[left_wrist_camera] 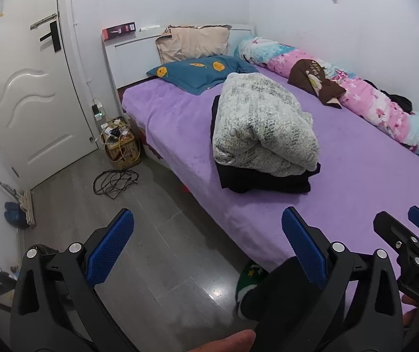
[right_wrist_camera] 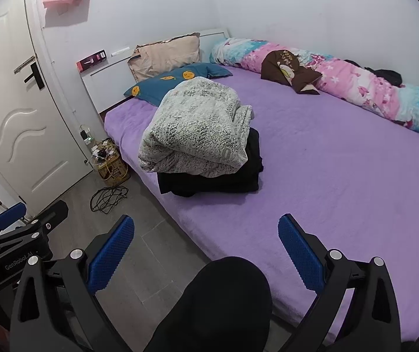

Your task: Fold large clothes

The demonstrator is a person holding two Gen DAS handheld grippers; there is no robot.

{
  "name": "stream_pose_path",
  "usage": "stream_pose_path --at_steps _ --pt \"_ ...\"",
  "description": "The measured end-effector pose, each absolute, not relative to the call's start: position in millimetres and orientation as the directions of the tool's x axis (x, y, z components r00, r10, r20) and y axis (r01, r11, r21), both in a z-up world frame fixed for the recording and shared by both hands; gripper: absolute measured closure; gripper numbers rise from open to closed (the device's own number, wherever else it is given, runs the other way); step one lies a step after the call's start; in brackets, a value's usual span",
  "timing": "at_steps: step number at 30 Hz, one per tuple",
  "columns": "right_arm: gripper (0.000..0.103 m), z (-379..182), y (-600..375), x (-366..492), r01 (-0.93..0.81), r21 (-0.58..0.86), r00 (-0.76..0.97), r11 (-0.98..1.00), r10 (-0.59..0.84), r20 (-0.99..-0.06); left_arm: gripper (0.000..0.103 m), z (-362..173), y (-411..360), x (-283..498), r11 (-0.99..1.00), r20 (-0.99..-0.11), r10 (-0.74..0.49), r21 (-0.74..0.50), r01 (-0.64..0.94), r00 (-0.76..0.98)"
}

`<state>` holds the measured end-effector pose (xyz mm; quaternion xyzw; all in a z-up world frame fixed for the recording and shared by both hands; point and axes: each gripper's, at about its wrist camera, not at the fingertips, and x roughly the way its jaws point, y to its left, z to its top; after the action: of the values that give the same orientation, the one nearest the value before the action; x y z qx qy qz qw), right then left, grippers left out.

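the left gripper (left_wrist_camera: 208, 246) hangs with its blue pads spread wide, gripping nothing, above the grey floor (left_wrist_camera: 156, 223) at the bed's near edge. the right gripper (right_wrist_camera: 206, 249) is likewise parted and empty, over the purple bed cover (right_wrist_camera: 341, 176). further out, mid-bed, a folded grey-white garment (right_wrist_camera: 194, 135) rests on a folded black garment (right_wrist_camera: 209, 183). beyond lie a teal pillow (left_wrist_camera: 197, 72) and a rolled pink quilt (left_wrist_camera: 364, 96) against the wall.
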<state>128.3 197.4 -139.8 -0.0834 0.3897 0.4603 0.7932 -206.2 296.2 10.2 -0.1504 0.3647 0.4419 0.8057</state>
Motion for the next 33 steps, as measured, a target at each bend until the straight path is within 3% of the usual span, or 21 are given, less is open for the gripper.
stream_pose_path --at_steps 33 --pt "0.006 -143.6 201.4 123.4 -0.805 0.218 0.269 0.553 0.666 -0.696 0.006 13.9 288.4 -206.8 0.574 -0.715 0.602 0.078 -0.815 0.355"
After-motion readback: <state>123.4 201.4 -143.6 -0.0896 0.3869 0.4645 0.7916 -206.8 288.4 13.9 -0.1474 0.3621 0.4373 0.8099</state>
